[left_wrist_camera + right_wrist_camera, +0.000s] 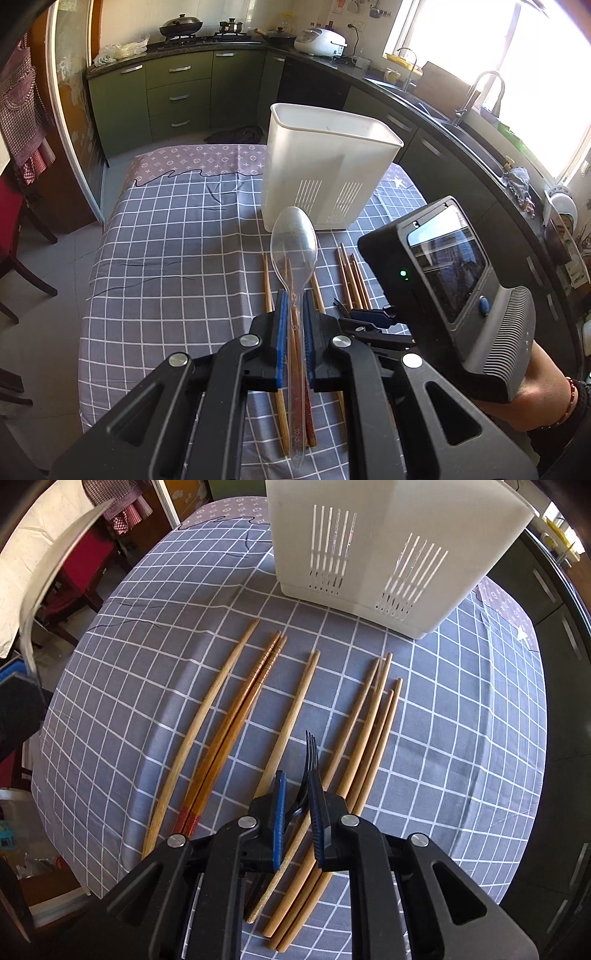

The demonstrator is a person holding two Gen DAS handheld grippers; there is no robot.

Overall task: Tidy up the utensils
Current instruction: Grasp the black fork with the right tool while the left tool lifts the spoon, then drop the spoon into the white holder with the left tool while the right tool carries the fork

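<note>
Place: Above the checked tablecloth [110,686] of a kitchen table, I run both hand-held grippers just short of the white utensil holder [328,162].
Left gripper: left gripper [294,321] has its fingers drawn narrow onto the handle of a clear plastic spoon [294,243], which is carried off the cloth.
Spoon axis: long axis runs straight ahead along the fingers, bowl foremost, pointing at the holder's front wall.
Key relation: holder stands directly beyond the spoon's bowl, its open top above bowl level in the left wrist view; I judge the spoon must rise and tip over the rim.
Right gripper: right gripper [297,812] points steeply down at the table, fingers closed narrow on a black plastic fork [308,768].
Fork axis: tines lead forward past the fingertips, roughly in line with the fingers; whether the fork is clear of the cloth I cannot tell.
Chopsticks: wooden chopsticks [229,716] lie loose on the cloth, long axes towards the holder, on both sides of and beneath the fork.
Nearer hand: left, I judge, since its spoon is already raised and aimed at the holder.
Person: a hand with a bead bracelet [543,391] holds the right gripper's body beside the left one.
</note>
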